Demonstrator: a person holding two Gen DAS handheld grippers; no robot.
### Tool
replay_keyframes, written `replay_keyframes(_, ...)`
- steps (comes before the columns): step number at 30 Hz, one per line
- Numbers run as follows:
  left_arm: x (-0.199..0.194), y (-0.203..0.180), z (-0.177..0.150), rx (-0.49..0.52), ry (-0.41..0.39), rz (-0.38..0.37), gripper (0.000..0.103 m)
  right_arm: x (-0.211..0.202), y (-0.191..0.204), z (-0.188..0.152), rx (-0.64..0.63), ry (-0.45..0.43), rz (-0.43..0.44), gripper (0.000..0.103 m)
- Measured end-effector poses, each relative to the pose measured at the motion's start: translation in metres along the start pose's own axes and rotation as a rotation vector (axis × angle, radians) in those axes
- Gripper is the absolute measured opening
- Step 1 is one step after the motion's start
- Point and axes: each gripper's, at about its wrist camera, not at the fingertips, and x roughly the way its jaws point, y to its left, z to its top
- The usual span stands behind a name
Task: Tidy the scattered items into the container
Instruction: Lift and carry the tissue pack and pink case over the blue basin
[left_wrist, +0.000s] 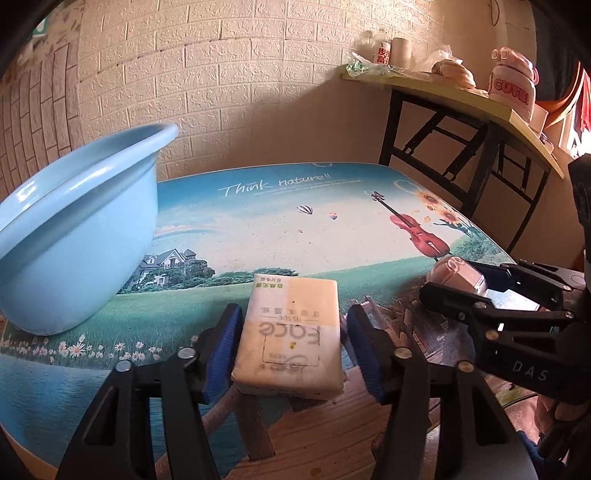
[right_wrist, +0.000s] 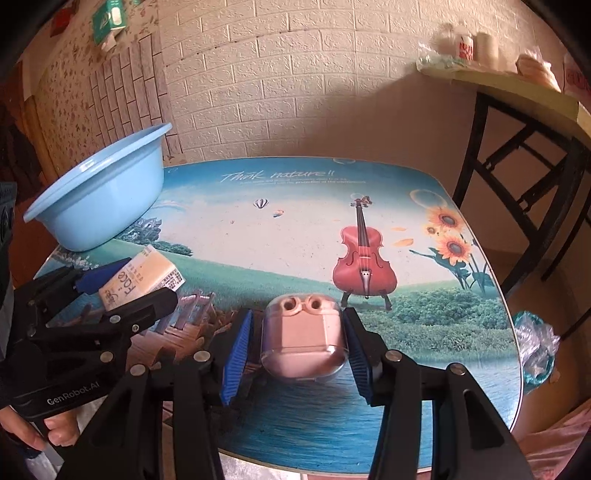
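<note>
Nothing is visibly in the basin (left_wrist: 74, 236) yet; it sits at the left of both frames, and its inside is mostly hidden from these angles. Two items are still on the table (left_wrist: 258, 221). Your left gripper (left_wrist: 291, 347) straddles the tissue pack (left_wrist: 291, 336) at lower centre of its view, with gaps showing on both sides, so it is open and not yet gripping. Your right gripper (right_wrist: 297, 343) brackets the pink case (right_wrist: 304, 339) at lower centre of its view; its pads sit very near the shell, but I cannot tell whether they press it. Both grasps, both carries and both drops remain, by my judgement.
</note>
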Motion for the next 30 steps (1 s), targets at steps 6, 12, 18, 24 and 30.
replay_keyframes(6, -0.004, 0.006, 0.001, -0.042, -0.007, -0.038, 0.044, -0.002, -0.007, -0.001, 0.035, -0.023, 0.018, 0.043)
replay_keyframes(12, -0.024, 0.008, 0.011, -0.046, -0.065, -0.045, 0.044, -0.014, -0.007, 0.007, 0.046, -0.056, 0.002, 0.043)
replay_keyframes(18, -0.053, 0.015, 0.028, -0.067, -0.128, -0.052, 0.044, -0.029, 0.002, 0.021, 0.037, -0.086, 0.001, 0.043)
replay_keyframes(24, -0.087, 0.034, 0.047, -0.113, -0.192, -0.043, 0.044, -0.042, 0.018, 0.042, 0.045, -0.106, 0.032, 0.043)
replay_keyframes(30, -0.118, 0.072, 0.079, -0.12, -0.229, 0.022, 0.044, -0.047, 0.053, 0.074, -0.002, -0.121, 0.09, 0.043)
